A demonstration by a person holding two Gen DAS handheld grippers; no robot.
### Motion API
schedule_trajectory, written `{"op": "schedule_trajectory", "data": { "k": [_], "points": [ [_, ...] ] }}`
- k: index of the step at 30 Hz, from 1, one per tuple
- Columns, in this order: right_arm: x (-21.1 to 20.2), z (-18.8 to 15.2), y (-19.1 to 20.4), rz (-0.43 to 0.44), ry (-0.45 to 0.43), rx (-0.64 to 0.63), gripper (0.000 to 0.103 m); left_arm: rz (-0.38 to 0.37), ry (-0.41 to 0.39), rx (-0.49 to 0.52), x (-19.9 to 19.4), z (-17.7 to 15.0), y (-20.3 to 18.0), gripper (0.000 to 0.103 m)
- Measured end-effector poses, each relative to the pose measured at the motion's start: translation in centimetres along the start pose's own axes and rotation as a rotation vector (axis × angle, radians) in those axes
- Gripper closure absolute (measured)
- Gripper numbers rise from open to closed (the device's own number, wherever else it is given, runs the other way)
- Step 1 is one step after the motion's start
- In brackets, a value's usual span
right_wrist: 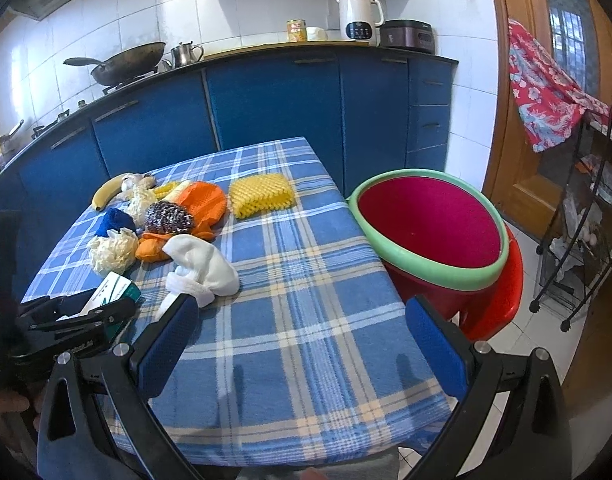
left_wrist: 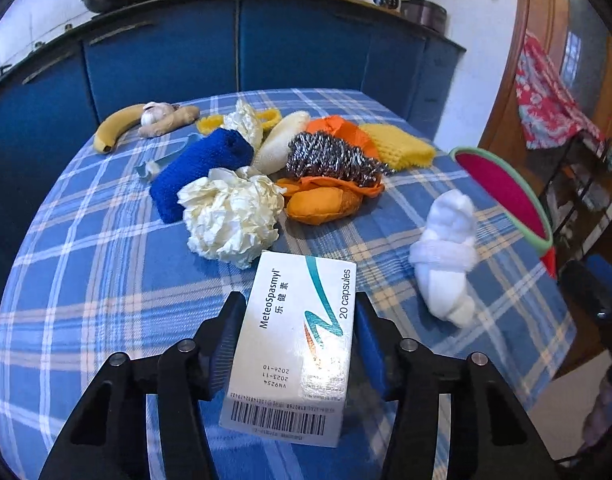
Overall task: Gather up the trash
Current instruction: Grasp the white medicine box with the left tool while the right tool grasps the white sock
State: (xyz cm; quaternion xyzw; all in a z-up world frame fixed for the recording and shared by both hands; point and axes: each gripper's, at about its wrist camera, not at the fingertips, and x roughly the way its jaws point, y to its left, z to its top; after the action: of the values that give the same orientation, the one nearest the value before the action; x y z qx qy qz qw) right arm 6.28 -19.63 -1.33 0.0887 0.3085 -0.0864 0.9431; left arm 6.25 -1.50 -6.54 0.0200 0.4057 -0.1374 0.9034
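Observation:
My left gripper [left_wrist: 300, 308] is shut on a white MeteoSpasmyl medicine box [left_wrist: 298, 340], held just above the blue plaid tablecloth [left_wrist: 106, 280]; the box also shows in the right wrist view [right_wrist: 114, 288]. A crumpled cream paper ball [left_wrist: 230, 216] lies just beyond the box. A white rolled sock [left_wrist: 445, 252] lies to the right. My right gripper [right_wrist: 302, 316] is open and empty over the table's near right part. A red bin with a green rim [right_wrist: 429, 228] stands beside the table's right edge, also seen in the left wrist view [left_wrist: 505, 192].
A pile lies mid-table: blue knit cloth [left_wrist: 202, 168], steel scourer [left_wrist: 329, 156], orange pouch [left_wrist: 321, 200], yellow foam net [right_wrist: 262, 194], banana [left_wrist: 116, 126], ginger and garlic [left_wrist: 166, 116]. Blue cabinets [right_wrist: 266, 100] stand behind. A wire rack [right_wrist: 585, 208] stands at the far right.

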Motion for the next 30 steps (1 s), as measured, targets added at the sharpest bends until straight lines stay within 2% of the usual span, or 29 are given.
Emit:
{"op": "schedule_trajectory", "data": {
  "k": [7, 17, 22, 26, 30],
  "points": [
    [0.5, 1.0, 2.1, 0.046, -0.002, -0.047, 0.001, 0.014, -0.082, -0.035, -2.8, 1.0, 0.7, 0.048],
    [3.9, 2.1, 5.5, 0.094, 0.057, -0.094, 0.001, 0.063, -0.104, -0.095, -2.9, 3.0, 3.3, 0.048],
    [5.9, 2.1, 6.7, 0.09, 0.115, -0.104, 0.001, 0.052, -0.11, -0.127, -2.4, 4.0, 4.9, 0.048],
    [7.2, 1.9, 7.5, 0.082, 0.154, -0.109, 0.009, 0.019, -0.121, -0.128, -1.8, 4.7, 5.6, 0.048],
    [8.3, 1.6, 8.0, 0.039, 0.187, -0.102, 0.013, -0.015, -0.14, -0.105, -1.3, 5.3, 6.0, 0.048]
  ]
}}
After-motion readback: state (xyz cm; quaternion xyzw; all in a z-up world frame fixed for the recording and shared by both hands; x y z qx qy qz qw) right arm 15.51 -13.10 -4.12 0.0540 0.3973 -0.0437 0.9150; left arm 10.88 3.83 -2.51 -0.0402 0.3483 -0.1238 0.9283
